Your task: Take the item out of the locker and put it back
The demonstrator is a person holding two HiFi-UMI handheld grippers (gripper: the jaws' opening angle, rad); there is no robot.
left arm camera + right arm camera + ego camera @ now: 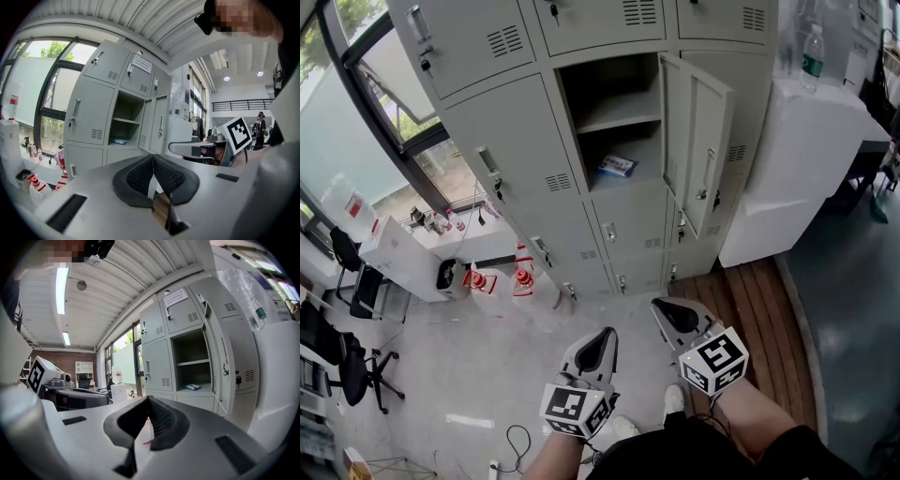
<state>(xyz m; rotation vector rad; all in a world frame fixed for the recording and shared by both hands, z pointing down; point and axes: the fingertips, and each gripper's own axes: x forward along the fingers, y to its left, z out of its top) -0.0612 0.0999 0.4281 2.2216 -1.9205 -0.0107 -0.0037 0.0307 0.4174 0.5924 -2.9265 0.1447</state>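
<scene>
Right now, closest to me, both forearms reach forward over dark clothing, each carrying its tool towards the lockers. My left gripper (602, 340) has its jaws pressed together at the tips with nothing between them; its own view shows the ribbed black pads (137, 176) meeting in a point. My right gripper (668, 312) sits just beside it, a little further forward, and its jaws are likewise closed tip to tip and empty. Each carries its marker cube (575, 408) at the back, near my wrists.

Beyond the tips lies pale grey floor (487, 366), with a strip of wooden boards (755, 300) on the right. Two orange-and-white cones (522, 279) stand by the foot of the grey metal locker bank (511, 131).

One compartment of that bank is open, its door (705, 155) swung out to the right. A shelf (619, 120) divides the inside. The item, a small blue-and-white packet (617, 166), lies flat on the compartment's bottom under that shelf, towards the door side. It is well apart from both grippers, and both gripper views show it in the same spot.

Further right, a white cabinet (806, 159) stands against the lockers with a clear bottle (812, 52) on top. Far left, a tall window (403, 112) shows greenery outside, and a black office chair (356, 375) stands near it
</scene>
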